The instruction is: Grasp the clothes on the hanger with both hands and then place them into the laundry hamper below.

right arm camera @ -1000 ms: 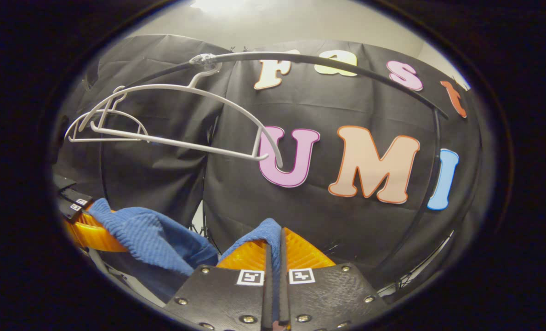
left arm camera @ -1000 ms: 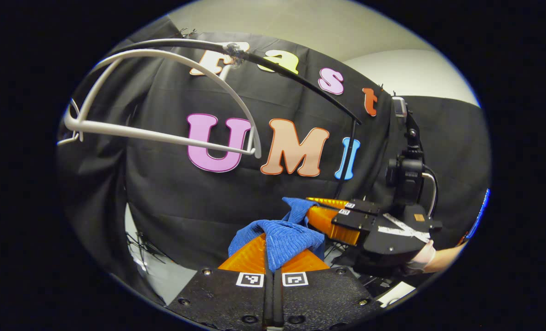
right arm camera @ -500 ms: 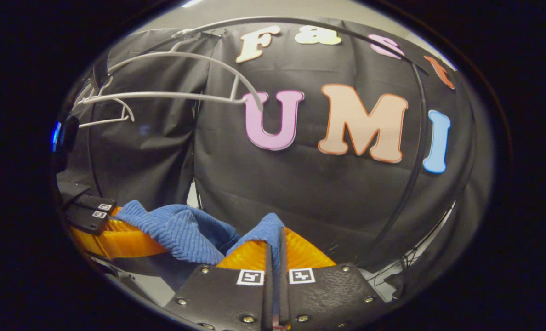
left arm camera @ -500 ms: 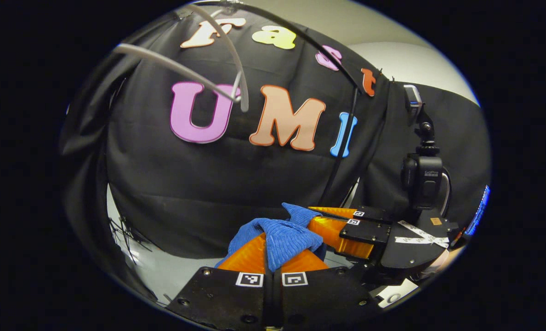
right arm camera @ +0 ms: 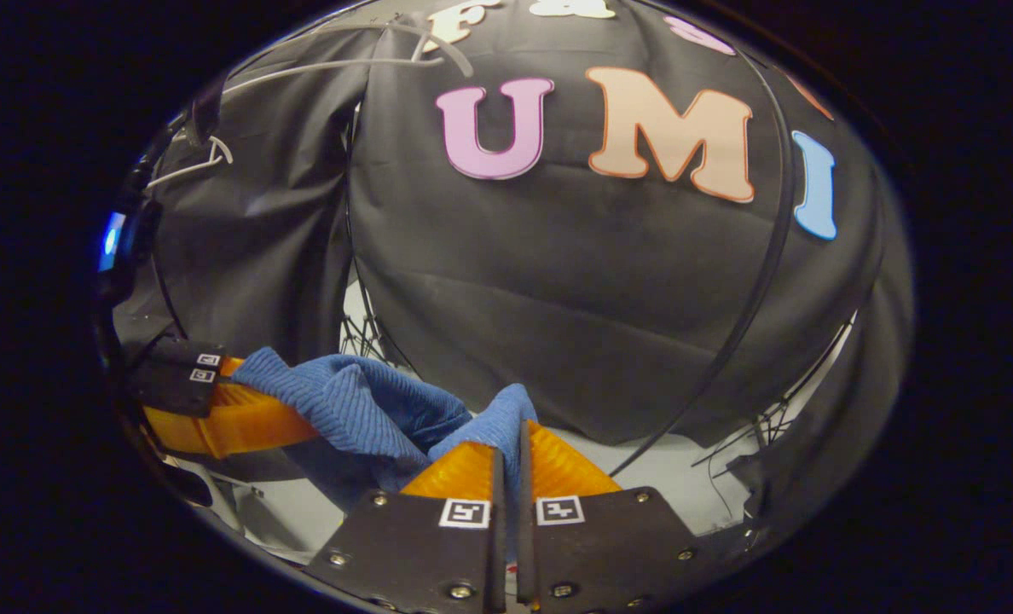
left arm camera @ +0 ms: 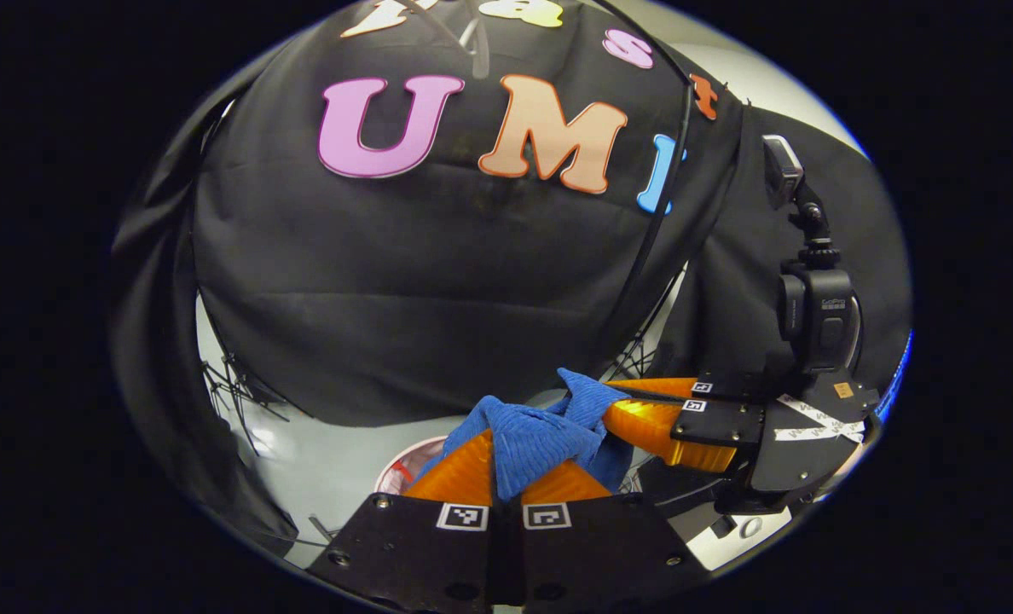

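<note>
A blue ribbed garment [left arm camera: 532, 431] is bunched between both grippers, off the white hanger [right arm camera: 319, 66], which hangs bare on the black rail high at the top. My left gripper [left arm camera: 506, 442] is shut on one fold of it. The right gripper [left arm camera: 616, 402] comes in from the right and pinches the other end. In the right gripper view the garment [right arm camera: 361, 401] stretches from my right gripper [right arm camera: 511, 431], shut on it, over to the left gripper [right arm camera: 295, 422]. A pale round hamper rim [left arm camera: 397, 465] peeks out just below the left fingers.
The black cloth wall [left arm camera: 438, 281] stands close ahead. A thin black pole [right arm camera: 754, 290] of the rack slants down on the right. Pale floor [left arm camera: 327, 460] and thin black stand legs [left arm camera: 229, 388] lie beneath the cloth's hem.
Both grippers have come down together with the blue garment. The hanger has slid up toward the top of both views. The floor and the hamper rim have come into sight.
</note>
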Tool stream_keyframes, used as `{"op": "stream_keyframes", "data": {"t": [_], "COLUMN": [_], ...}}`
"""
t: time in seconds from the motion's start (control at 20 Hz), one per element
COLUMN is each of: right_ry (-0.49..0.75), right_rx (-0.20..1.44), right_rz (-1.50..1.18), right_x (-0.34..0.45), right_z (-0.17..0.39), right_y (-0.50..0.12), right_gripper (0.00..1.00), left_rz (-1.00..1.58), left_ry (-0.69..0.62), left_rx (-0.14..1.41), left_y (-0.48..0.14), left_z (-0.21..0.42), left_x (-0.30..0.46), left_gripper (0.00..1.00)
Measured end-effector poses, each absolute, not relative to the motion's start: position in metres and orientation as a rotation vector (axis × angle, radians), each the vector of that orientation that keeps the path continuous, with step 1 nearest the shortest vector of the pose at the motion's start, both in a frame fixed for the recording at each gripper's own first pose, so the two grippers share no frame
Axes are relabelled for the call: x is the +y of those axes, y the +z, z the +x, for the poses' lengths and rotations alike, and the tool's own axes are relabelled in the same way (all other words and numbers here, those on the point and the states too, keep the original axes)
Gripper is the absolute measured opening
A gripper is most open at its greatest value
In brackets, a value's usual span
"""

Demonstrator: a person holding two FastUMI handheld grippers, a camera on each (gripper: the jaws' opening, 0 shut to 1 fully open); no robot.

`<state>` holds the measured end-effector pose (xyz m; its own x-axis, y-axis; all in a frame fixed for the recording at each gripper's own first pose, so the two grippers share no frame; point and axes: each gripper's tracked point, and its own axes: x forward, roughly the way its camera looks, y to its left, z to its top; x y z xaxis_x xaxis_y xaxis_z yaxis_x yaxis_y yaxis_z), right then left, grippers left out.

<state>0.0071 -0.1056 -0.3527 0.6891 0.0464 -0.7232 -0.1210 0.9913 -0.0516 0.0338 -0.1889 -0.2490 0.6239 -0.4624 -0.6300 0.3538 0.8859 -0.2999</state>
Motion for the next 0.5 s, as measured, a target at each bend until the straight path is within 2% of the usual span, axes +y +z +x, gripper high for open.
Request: {"op": "stream_keyframes", "data": {"t": [0.35, 0.45, 0.5], "right_ry": [0.097, 0.103, 0.104], "right_rx": [0.866, 0.875, 0.877], "right_rz": [-0.087, -0.089, -0.085], "right_x": [-0.106, -0.104, -0.103], "right_z": [-0.008, -0.012, -0.014], "right_y": [-0.373, -0.374, -0.374], "right_gripper": [0.06, 0.06, 0.06], "left_rz": [-0.077, -0.035, -0.013], "left_ry": [-0.442, -0.447, -0.460], "left_rx": [0.914, 1.024, 1.067], "left_y": [-0.298, -0.327, -0.341], "left_z": [0.013, -0.010, -0.019], "left_x": [-0.185, -0.183, -0.186], "left_gripper": [0.01, 0.01, 0.04]}}
